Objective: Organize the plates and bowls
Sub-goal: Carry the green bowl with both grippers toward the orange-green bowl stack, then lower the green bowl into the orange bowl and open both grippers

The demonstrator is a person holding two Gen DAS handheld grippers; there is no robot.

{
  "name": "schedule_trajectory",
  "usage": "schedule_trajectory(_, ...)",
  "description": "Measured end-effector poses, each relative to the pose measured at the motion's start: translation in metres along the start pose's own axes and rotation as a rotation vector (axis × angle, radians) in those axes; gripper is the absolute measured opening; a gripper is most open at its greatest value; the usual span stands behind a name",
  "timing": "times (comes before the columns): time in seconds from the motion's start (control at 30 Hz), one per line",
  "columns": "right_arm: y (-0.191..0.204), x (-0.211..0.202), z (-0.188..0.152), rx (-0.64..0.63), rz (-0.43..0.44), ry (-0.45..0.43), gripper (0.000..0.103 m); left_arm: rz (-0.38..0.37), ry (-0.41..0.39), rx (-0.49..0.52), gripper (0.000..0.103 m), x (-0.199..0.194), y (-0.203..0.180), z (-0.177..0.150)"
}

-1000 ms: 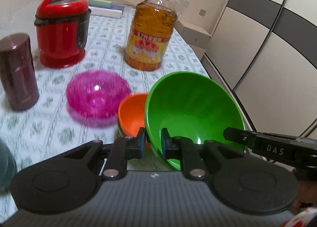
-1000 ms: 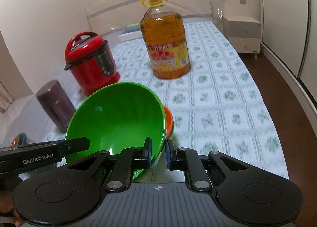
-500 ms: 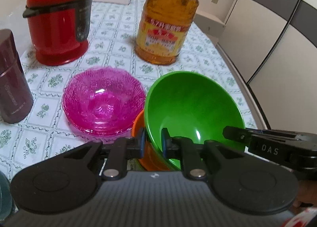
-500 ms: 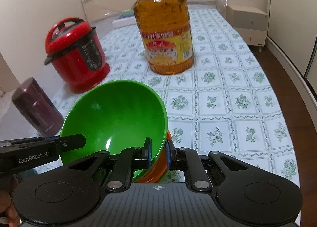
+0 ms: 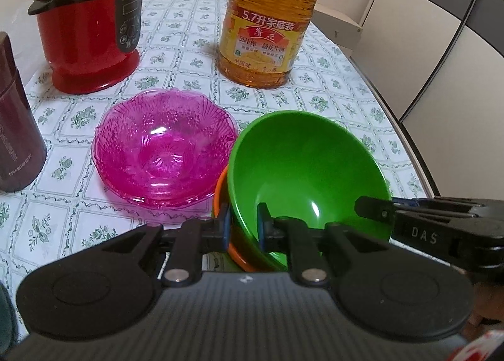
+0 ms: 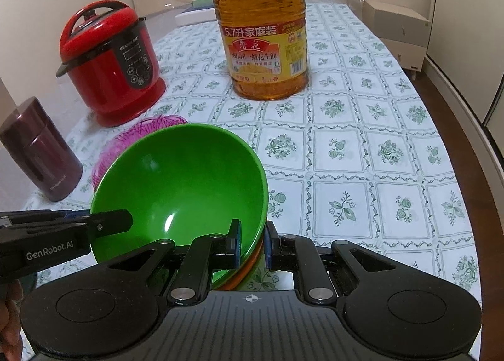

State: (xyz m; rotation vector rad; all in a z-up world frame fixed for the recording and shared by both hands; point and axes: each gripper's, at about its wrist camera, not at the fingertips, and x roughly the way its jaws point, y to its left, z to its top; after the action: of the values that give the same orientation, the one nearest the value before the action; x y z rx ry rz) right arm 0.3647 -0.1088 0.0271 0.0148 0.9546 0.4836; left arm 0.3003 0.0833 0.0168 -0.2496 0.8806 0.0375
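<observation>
A green bowl (image 5: 305, 169) (image 6: 179, 184) is held tilted between both grippers. My left gripper (image 5: 242, 224) is shut on its left rim, one pad inside and one outside. My right gripper (image 6: 252, 243) is shut on the opposite rim, and its finger (image 5: 375, 206) shows at the bowl's right edge in the left wrist view. Directly under the green bowl sits an orange bowl (image 5: 222, 191) (image 6: 252, 266), with only a sliver of its rim showing; I cannot tell whether the two touch. A pink glass bowl (image 5: 163, 150) (image 6: 141, 131) stands on the tablecloth just to the left.
A red electric cooker (image 5: 88, 20) and a large oil bottle (image 5: 267, 24) stand behind the bowls. A maroon flask (image 5: 15, 121) is at the left. The table edge (image 5: 403, 153) curves along the right, with the floor and a wardrobe beyond.
Both grippers have come down and forward with the green bowl. It now sits over the orange bowl, covering most of it. The cooker and bottle look closer.
</observation>
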Motion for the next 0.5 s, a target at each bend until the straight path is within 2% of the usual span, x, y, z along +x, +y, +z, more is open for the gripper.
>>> schedule_trajectory(0.27,0.0005,0.0008,-0.0007,-0.002,0.001,-0.002,0.014,0.033,-0.018,0.057,0.015,-0.0019,-0.0064,-0.0032)
schedule_trajectory(0.33,0.0002,0.0009,-0.0009,0.003,0.002,-0.003,0.014,0.043,-0.016,0.069,0.019,-0.0022,-0.0067,-0.0032)
schedule_trajectory(0.5,-0.0041,-0.0017,-0.0001,0.027,0.007,-0.025,0.016,0.03,-0.03,0.043,0.022,-0.0062,0.0009,-0.0057)
